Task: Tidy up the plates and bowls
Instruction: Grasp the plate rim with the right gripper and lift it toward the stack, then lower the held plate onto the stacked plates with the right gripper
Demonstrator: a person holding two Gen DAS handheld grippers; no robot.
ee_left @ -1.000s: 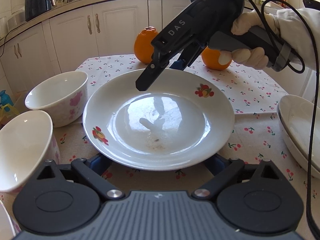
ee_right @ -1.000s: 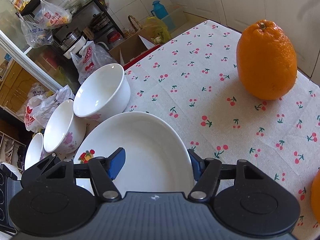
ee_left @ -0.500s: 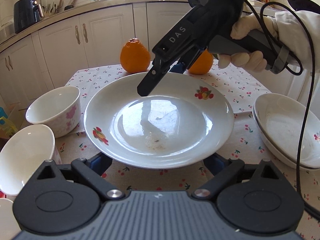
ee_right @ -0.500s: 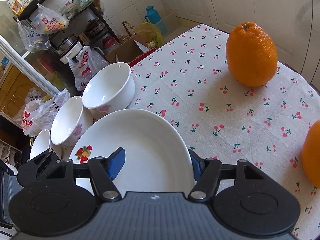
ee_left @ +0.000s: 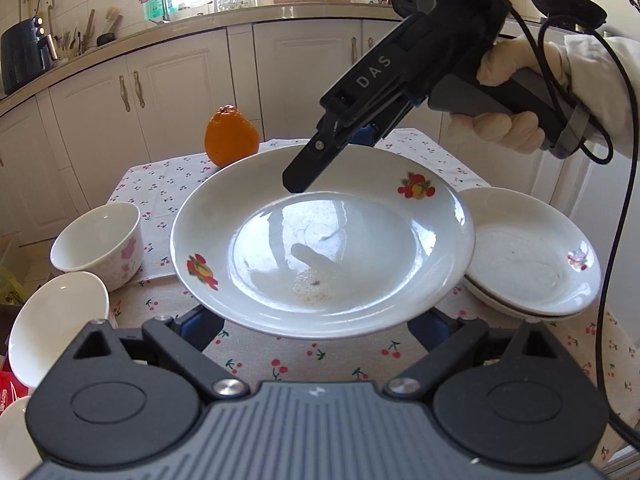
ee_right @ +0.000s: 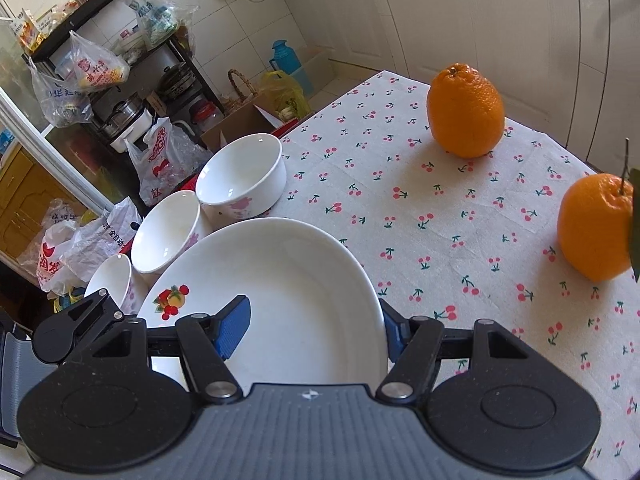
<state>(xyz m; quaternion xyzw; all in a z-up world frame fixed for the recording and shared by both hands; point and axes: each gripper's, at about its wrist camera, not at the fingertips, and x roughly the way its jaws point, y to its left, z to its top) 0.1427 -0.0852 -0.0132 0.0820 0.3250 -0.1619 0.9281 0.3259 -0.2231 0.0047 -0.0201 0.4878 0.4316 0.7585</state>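
Observation:
A large white plate [ee_left: 320, 236] with fruit prints is held in the air above the table. My right gripper [ee_left: 316, 168] is shut on its far rim; in the right wrist view the plate [ee_right: 288, 304] sits between the blue pads [ee_right: 234, 326]. My left gripper [ee_left: 316, 324] is open under the plate's near rim, its fingers spread wide on either side. A stack of white plates [ee_left: 528, 256] lies to the right. White bowls with pink flowers [ee_left: 100, 240] [ee_right: 240, 176] stand in a row on the left.
Two oranges [ee_right: 466, 110] [ee_right: 592, 226] stand on the cherry-print tablecloth [ee_right: 400, 200] at the far side. White kitchen cabinets [ee_left: 160, 92] stand beyond the table. Shelves and plastic bags [ee_right: 96, 68] stand beside the bowls' edge of the table.
The plate has risen off the table with my right gripper, and both views have pulled up and back. The plate stack on the right has come fully into view.

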